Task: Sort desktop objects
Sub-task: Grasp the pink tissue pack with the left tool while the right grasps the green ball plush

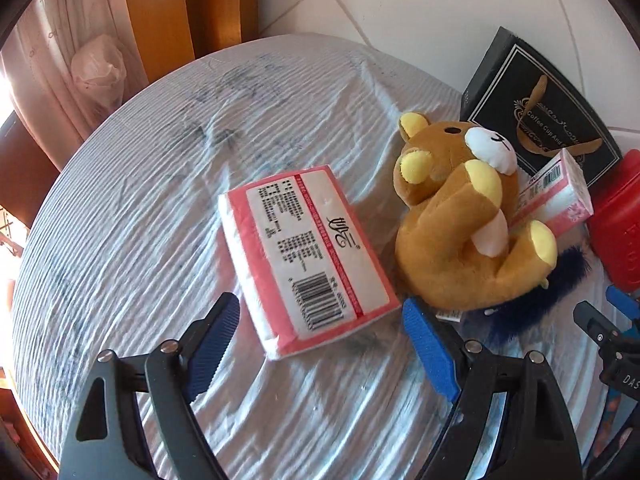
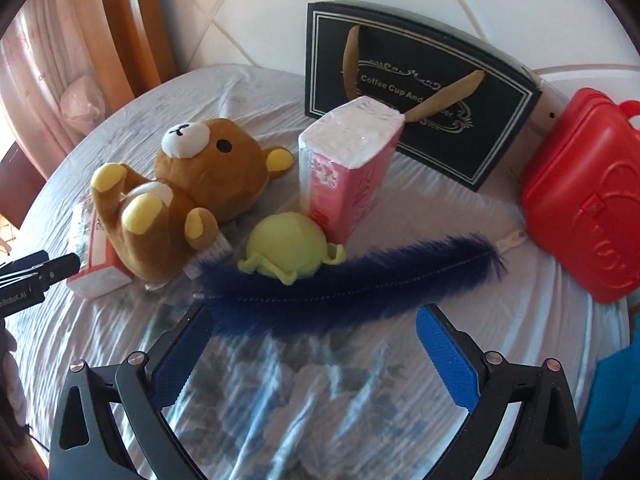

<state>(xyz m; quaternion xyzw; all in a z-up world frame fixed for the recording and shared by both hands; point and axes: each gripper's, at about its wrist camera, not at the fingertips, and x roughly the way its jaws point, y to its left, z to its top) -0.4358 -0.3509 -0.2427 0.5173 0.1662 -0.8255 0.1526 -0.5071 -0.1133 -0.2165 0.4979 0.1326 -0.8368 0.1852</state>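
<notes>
A pink-and-white tissue pack (image 1: 308,252) lies flat on the round table (image 1: 140,200). My left gripper (image 1: 320,312) is open, its fingers on either side of the pack's near end without pressing on it. Right of the pack lies a brown plush bear (image 1: 452,216). My right gripper (image 2: 316,320) is open and empty, just in front of a dark blue feather (image 2: 352,284). Behind the feather are a green plush toy (image 2: 288,248), a second tissue pack (image 2: 348,160) standing upright, and the bear (image 2: 188,196).
A black gift bag (image 2: 416,88) stands at the table's back against the tiled wall. Beside it on the right leans a red plastic case (image 2: 588,200). A curtain and wooden frame (image 1: 160,20) are past the table's left edge. The cloth (image 2: 320,400) is under clear plastic.
</notes>
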